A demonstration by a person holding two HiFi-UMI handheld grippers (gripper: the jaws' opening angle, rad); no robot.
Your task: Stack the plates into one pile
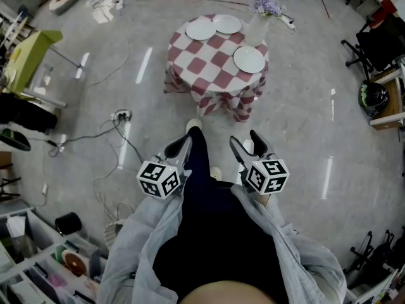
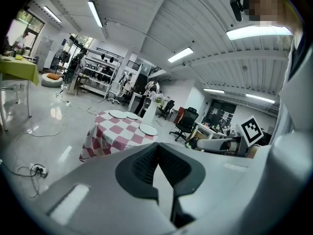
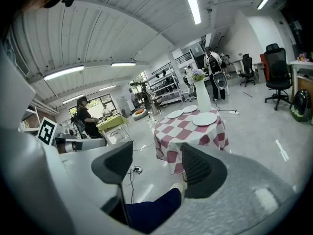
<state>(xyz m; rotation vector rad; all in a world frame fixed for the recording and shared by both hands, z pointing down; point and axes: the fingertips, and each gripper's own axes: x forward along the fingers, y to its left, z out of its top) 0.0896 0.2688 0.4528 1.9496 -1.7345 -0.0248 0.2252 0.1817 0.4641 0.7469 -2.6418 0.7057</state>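
While the left tool [image 1: 180,147] sits closed and empty and the right tool [image 1: 247,142] half open, empty, three plates [image 1: 249,59] lie well ahead on the tabletop [image 1: 217,61], two seemingly overlapping.

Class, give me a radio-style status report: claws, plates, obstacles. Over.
Left claw shut, empty; right claw open, empty. Three plates unstacked on checked table ahead, not yet reached. Flower vase stands beside them.
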